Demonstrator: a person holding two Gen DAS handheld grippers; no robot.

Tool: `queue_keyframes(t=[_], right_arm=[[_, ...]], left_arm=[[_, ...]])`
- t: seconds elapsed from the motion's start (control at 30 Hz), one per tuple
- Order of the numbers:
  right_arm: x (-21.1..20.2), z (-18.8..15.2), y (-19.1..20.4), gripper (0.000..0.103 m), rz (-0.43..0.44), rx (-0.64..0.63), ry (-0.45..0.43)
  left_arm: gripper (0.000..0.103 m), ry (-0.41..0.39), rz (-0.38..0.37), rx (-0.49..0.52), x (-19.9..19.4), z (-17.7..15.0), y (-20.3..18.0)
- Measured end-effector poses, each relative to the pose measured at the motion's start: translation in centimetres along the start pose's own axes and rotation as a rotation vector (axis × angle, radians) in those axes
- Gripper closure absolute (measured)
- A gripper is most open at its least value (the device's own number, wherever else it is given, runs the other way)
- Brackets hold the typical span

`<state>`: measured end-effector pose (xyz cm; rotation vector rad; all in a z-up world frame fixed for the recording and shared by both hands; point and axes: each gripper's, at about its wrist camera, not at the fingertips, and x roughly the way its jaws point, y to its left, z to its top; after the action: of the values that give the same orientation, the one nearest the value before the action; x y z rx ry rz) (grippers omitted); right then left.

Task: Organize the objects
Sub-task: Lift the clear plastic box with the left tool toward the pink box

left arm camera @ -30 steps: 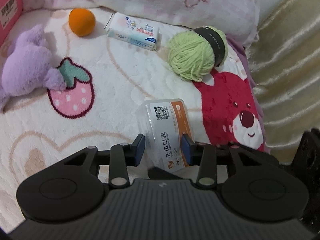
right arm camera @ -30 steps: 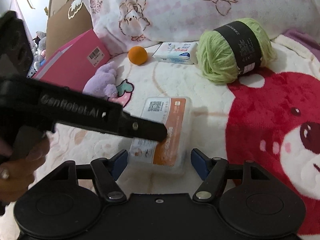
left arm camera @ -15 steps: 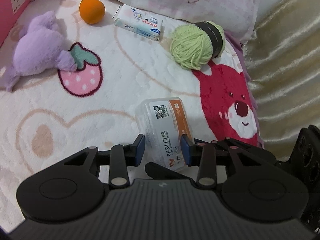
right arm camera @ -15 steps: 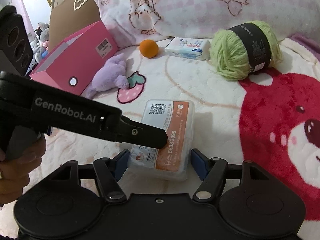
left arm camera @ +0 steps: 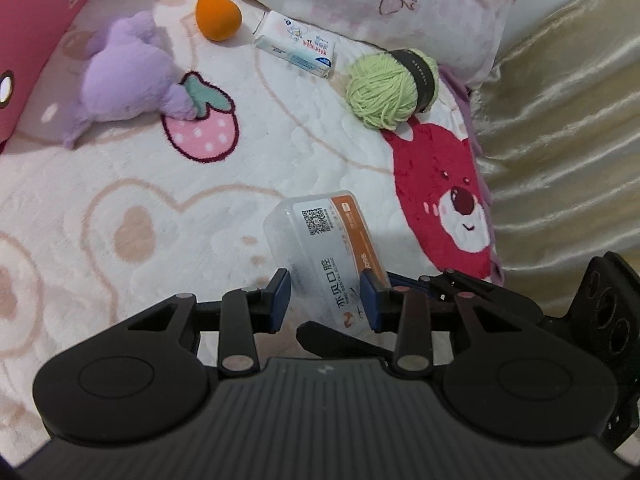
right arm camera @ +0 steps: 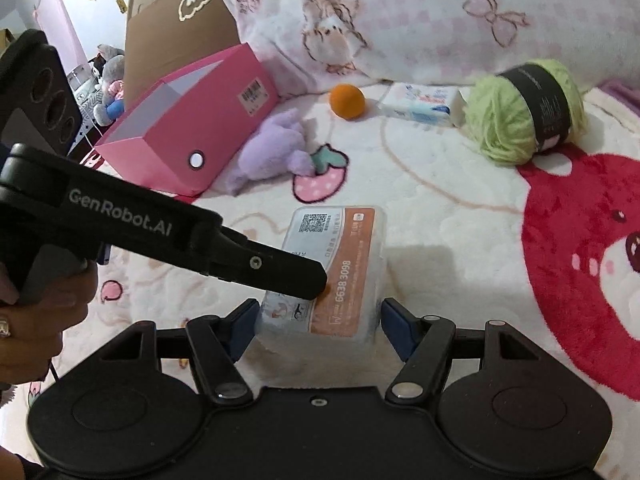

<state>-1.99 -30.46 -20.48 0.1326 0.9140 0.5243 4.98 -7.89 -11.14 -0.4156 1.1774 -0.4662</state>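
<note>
My left gripper (left arm camera: pixel 325 300) is shut on a clear plastic box with an orange and white label (left arm camera: pixel 326 240) and holds it lifted off the blanket. The same box (right arm camera: pixel 340 264) sits between the open fingers of my right gripper (right arm camera: pixel 318 326), which do not touch it. The left gripper's black body (right arm camera: pixel 160 236) crosses the right wrist view from the left. On the blanket lie a purple plush toy (left arm camera: pixel 124 80), an orange (left arm camera: pixel 218 18), a white tissue pack (left arm camera: pixel 298 44) and a green yarn ball (left arm camera: pixel 390 88).
A pink open box (right arm camera: pixel 192 120) lies at the left beside the plush, with a cardboard box (right arm camera: pixel 168 20) behind it. A pink pillow (right arm camera: pixel 420 12) lines the back. A cream satin cover (left arm camera: pixel 560 140) borders the blanket's right edge.
Both grippers rose and pulled back with the plastic box held in the left one; the objects on the blanket look farther away and the pink box came into view.
</note>
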Motion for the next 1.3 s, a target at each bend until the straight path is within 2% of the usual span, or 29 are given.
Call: queue_keyframes(t=[0.53,0.9,1.3], right_arm=[[-1.8,1.7,5.2,0.031,-0.048,-0.061,-0.021],[-1.8,2.8,7.7,0.031,-0.064,-0.065,-0.011],[-2.0,5.5,10.1,0.031,-0.019,-0.036,0.016]], left_arm=[[0.068,-0.038,-0.022,0.047,-5.5,0.1,0.7],[0.068,-0.064,0.007,0.067,-8.2,0.3,1.1],[0.068,-0.070,0.072,0.111,-11.8,1.4,0.9]])
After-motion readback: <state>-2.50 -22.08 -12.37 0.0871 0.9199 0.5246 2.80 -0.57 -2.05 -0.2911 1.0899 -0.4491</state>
